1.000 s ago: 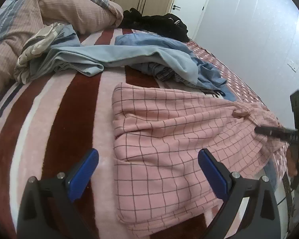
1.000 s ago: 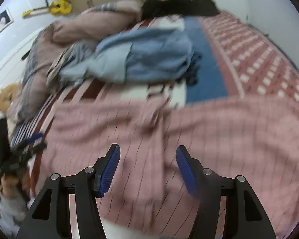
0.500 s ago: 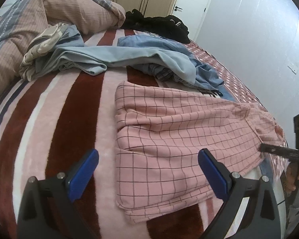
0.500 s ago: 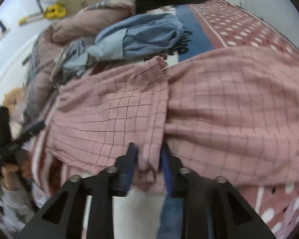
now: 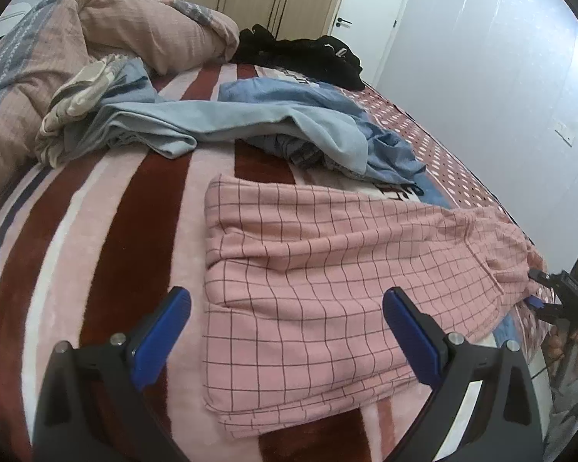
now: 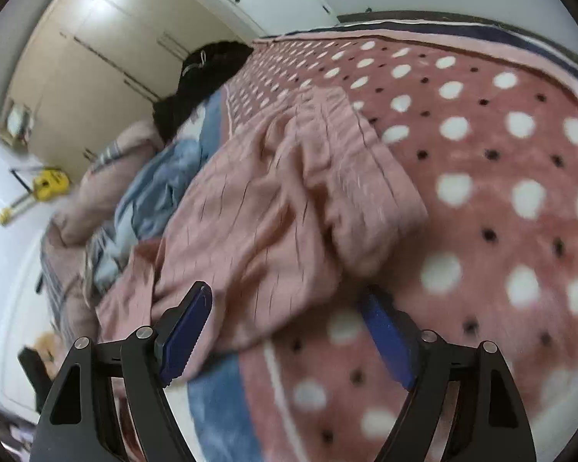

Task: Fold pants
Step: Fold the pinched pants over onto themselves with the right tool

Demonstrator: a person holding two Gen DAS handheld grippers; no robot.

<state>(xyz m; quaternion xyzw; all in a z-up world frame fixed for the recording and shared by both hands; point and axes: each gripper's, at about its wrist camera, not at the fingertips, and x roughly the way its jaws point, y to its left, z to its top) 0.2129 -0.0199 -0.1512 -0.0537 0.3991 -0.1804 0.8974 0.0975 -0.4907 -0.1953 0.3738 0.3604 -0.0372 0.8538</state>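
Left gripper (image 5: 287, 331) wide over pink checked pants (image 5: 327, 277), ready to pinch the hem. Right gripper (image 6: 289, 342) wide too, seemingly beside the blurred waistband.

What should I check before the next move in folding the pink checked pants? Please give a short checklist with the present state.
1. Left gripper open and free: ok.
2. Right gripper open, holding no cloth: ok.
3. Pink checked pants lie flat at the leg end: ok.
4. Waist end smooth: not ok; it is bunched in the right wrist view.
5. Blue clothes clear of the pants: cannot tell; they lie close to the far edge.
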